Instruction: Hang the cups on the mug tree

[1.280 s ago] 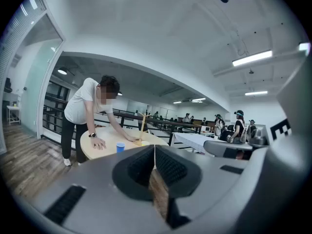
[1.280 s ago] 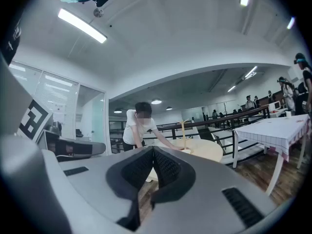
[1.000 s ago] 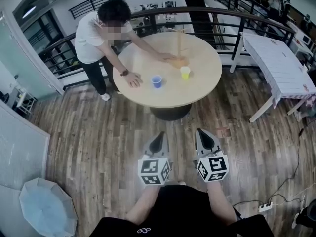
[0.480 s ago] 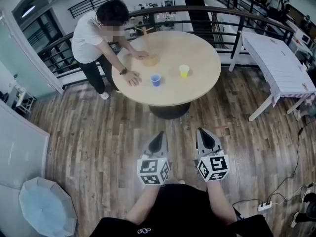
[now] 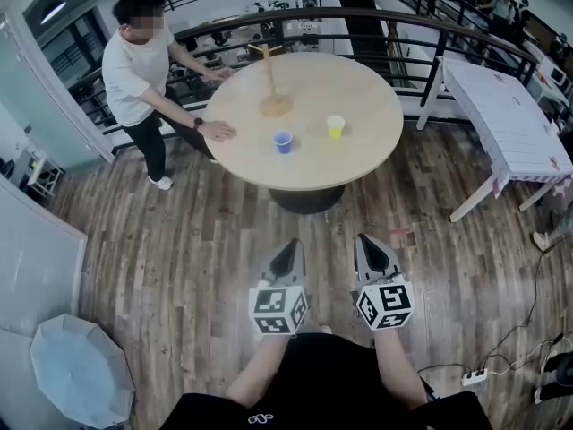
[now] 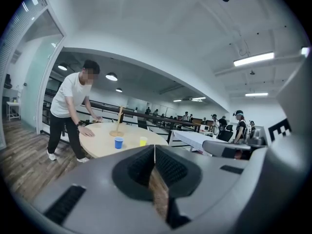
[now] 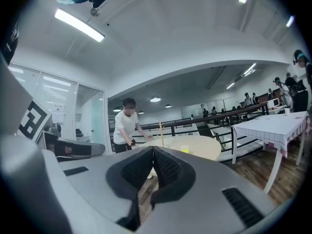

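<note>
A round wooden table (image 5: 358, 150) stands well ahead of me. On it are a blue cup (image 5: 283, 141), a yellow cup (image 5: 336, 127) and a wooden mug tree (image 5: 273, 101) behind them. The same blue cup (image 6: 118, 142), yellow cup (image 6: 143, 141) and mug tree (image 6: 118, 126) show far off in the left gripper view. My left gripper (image 5: 288, 252) and right gripper (image 5: 372, 248) hang side by side over the floor, short of the table, both shut and empty. In the right gripper view the mug tree (image 7: 160, 129) and yellow cup (image 7: 184, 149) rise beyond the shut jaws.
A person in a white shirt (image 5: 134, 65) stands at the table's far left with one hand (image 5: 218, 132) on the top. A railing (image 5: 421, 27) curves behind the table. A white table (image 5: 506, 119) is at the right, a pale umbrella (image 5: 79, 370) on the floor at the left.
The person slid the mug tree from the table's middle to the left, let go of it, and stepped back to the left. My grippers have stayed still.
</note>
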{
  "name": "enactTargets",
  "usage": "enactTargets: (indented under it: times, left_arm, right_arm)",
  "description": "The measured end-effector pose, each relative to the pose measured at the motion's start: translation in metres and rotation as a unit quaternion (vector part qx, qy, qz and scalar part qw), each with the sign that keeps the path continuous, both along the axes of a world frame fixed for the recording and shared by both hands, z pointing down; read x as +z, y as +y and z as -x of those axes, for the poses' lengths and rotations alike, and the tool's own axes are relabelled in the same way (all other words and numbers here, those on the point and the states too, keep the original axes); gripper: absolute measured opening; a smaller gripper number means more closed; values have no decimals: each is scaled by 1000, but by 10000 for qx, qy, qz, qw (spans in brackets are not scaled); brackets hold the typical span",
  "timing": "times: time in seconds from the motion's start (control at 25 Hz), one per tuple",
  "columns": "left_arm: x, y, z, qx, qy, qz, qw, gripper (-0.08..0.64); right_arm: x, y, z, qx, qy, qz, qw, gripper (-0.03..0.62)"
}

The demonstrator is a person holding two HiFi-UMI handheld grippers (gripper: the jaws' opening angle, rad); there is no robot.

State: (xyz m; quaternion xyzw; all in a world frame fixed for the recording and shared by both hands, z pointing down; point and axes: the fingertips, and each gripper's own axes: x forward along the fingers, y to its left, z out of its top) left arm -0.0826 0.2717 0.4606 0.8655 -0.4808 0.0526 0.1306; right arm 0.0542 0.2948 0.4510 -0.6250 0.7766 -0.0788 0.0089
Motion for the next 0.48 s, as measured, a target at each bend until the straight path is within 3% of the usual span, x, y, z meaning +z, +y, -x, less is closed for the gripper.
enactTargets:
  times: [0.48]
  left_arm:
    - [1, -27, 11, -329, -14, 31, 9995, 14]
  right_arm:
    - [3, -34, 9, -317, -22, 69, 9995, 9]
